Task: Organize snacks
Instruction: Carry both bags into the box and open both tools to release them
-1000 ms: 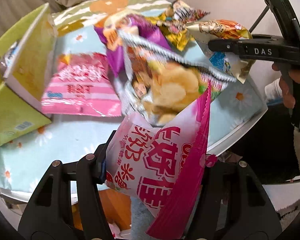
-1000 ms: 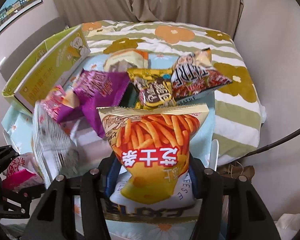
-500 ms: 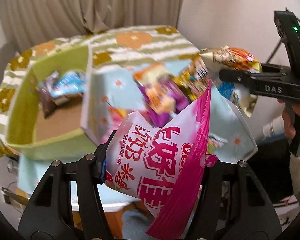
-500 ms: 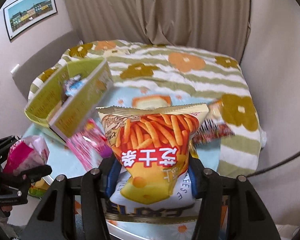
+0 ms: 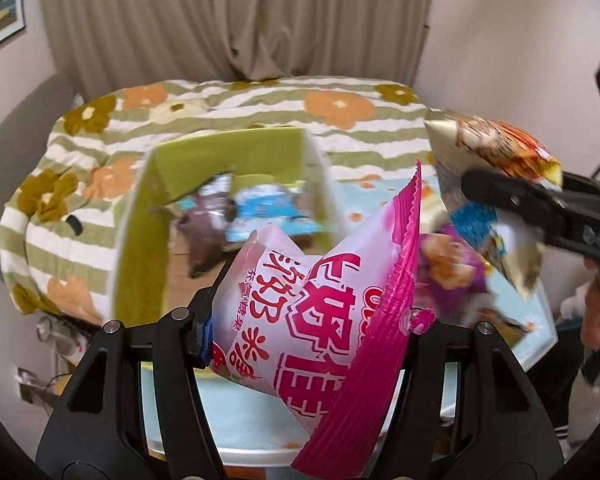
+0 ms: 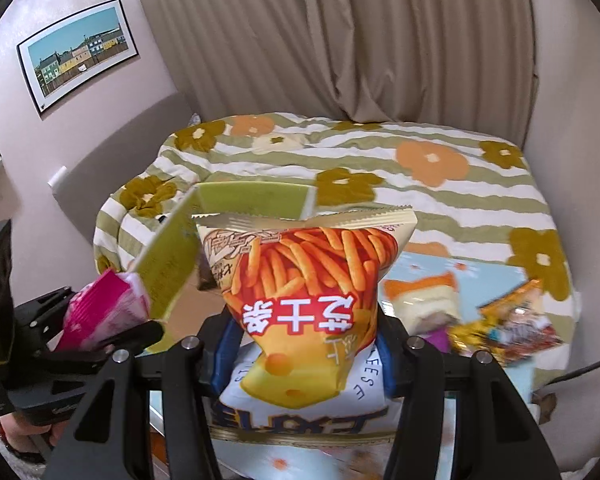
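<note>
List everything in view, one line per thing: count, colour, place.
pink candy bag: one, pink and white, clamped in the left gripper.
cheese stick bag: one, orange and yellow, clamped in the right gripper.
green box: one, lime green, open, on the bed ahead.
packets in the box: at least two, blue and dark, blurred.
loose snack bags: several, purple, yellow, orange, on the light blue tray.
light blue tray: one, flower print, on the bed.
bedspread: one, green-white stripes, orange flowers.
curtain: beige, behind the bed.
framed picture: one, left wall.
left gripper: black, shut.
right gripper: black, shut.
</note>
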The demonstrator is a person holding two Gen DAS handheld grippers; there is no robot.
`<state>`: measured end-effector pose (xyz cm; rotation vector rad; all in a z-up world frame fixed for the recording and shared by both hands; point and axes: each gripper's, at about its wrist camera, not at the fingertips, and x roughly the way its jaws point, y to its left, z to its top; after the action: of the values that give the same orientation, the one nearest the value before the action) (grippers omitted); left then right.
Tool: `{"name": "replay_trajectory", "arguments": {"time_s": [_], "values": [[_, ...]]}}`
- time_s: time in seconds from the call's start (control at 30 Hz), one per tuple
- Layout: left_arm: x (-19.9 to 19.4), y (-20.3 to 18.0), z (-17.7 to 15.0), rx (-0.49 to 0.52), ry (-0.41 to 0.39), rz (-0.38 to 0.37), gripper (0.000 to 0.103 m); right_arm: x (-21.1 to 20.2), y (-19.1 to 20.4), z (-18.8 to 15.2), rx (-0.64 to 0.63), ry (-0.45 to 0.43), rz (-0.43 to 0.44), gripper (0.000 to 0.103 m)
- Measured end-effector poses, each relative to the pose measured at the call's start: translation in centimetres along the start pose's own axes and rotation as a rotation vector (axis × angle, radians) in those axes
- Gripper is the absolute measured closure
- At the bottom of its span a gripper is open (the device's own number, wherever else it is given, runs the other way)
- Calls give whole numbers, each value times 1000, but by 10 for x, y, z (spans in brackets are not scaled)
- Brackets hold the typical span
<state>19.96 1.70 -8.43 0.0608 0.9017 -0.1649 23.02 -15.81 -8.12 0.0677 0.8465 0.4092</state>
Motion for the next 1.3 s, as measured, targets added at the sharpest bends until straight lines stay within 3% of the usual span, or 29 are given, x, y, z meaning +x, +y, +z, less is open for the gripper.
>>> {"name": "replay_trajectory", "arguments": {"time_s": [0.27, 0.5, 0.53, 0.6, 0.63, 0.83, 1.07, 1.3], "values": [[64, 74, 13, 20, 108, 42, 47, 55, 56, 13, 31, 41, 4, 52], [112, 92, 14, 48, 190, -3, 44, 86, 60, 10, 119, 90, -47, 52], [114, 91, 13, 59, 186, -13, 37, 88, 59, 9, 133, 94, -56, 52], [113, 88, 12, 82, 168, -6, 6, 90, 56, 7, 153, 106, -76, 52], [110, 87, 12, 86, 147, -3, 0, 91, 55, 5, 160, 112, -82, 52], [106, 93, 6, 61, 175, -29, 0, 95, 49, -2, 168, 144, -84, 52], [87, 108, -4, -10, 173, 11, 0, 105, 55, 5, 118, 174, -35, 52], [72, 134, -7, -108, 160, 62, 0, 134, 88, 32, 5, 200, 45, 51]]}}
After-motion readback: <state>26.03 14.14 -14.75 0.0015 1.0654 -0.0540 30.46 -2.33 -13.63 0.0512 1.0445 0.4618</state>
